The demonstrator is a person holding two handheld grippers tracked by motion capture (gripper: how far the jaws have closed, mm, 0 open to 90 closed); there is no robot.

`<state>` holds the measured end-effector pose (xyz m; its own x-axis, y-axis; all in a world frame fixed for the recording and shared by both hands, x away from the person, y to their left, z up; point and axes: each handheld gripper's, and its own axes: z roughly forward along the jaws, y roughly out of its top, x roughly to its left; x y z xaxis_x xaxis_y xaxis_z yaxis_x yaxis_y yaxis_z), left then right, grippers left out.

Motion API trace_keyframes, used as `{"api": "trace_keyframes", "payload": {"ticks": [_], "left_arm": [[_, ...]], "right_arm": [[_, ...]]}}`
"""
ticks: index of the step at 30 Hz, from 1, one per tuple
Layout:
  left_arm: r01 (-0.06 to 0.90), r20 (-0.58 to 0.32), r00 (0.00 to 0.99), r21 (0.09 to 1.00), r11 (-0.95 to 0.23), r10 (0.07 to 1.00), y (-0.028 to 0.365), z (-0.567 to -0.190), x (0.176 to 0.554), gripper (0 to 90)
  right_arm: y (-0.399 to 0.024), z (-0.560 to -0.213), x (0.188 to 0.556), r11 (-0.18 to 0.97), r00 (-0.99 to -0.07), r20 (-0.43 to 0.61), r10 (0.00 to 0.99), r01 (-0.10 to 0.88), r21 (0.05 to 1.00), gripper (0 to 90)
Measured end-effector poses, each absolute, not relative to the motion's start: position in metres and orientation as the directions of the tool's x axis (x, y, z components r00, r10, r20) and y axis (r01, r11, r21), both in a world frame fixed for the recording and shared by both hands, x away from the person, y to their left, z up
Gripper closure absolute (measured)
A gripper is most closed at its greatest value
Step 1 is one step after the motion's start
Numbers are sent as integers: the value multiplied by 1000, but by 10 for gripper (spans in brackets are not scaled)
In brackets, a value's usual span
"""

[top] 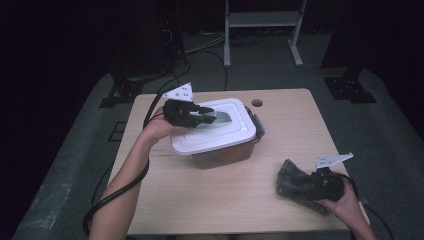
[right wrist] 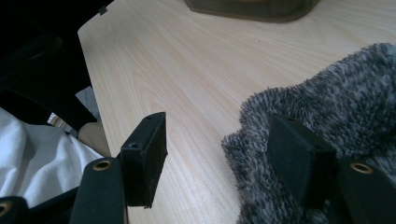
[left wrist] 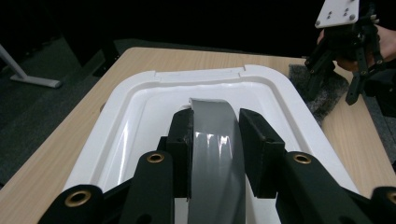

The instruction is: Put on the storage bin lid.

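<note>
Left claw (left wrist: 215,140) grips a grey handle (left wrist: 215,154), its black, blocky pads pressed against both sides of that smooth, glossy, arched strap. That handle rises from the middle of a white lid (left wrist: 140,107), a rounded rectangle of hard shiny plastic with a raised rim and a sunken centre. From the high view the same claw (top: 202,114) sits over the lid (top: 235,131), which covers a translucent brownish box (top: 222,155) standing at the far left-centre of the pale wooden table (top: 225,200). A grey clasp (top: 259,125) hangs at the lid's right end.

At the near right, the right claw (right wrist: 229,154) stands fairly wide, its jaws holding nothing; one matte black pad hangs over bare wood grain, the other lies against a fuzzy grey cloth (right wrist: 336,107) with a thick, shaggy pile. From above, that cloth (top: 290,177) lies crumpled just left of the right claw (top: 312,186).

No writing or brand can be read on anything.
</note>
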<state>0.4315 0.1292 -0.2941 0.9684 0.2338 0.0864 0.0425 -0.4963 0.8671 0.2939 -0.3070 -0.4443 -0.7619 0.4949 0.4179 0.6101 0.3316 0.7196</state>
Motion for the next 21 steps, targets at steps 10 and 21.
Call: {"api": "trace_keyframes", "payload": {"ticks": [10,21], "left_arm": [[47,78,971,863,-503,225,122,-305,444,668],[51,69,976,852,-520,209,106,-316,452,668]], "right_arm": [[-309,-445,293,331,-760,418,497,611,719,367],[-309,-445,292,332,-762,417,496,610,720,368]]}}
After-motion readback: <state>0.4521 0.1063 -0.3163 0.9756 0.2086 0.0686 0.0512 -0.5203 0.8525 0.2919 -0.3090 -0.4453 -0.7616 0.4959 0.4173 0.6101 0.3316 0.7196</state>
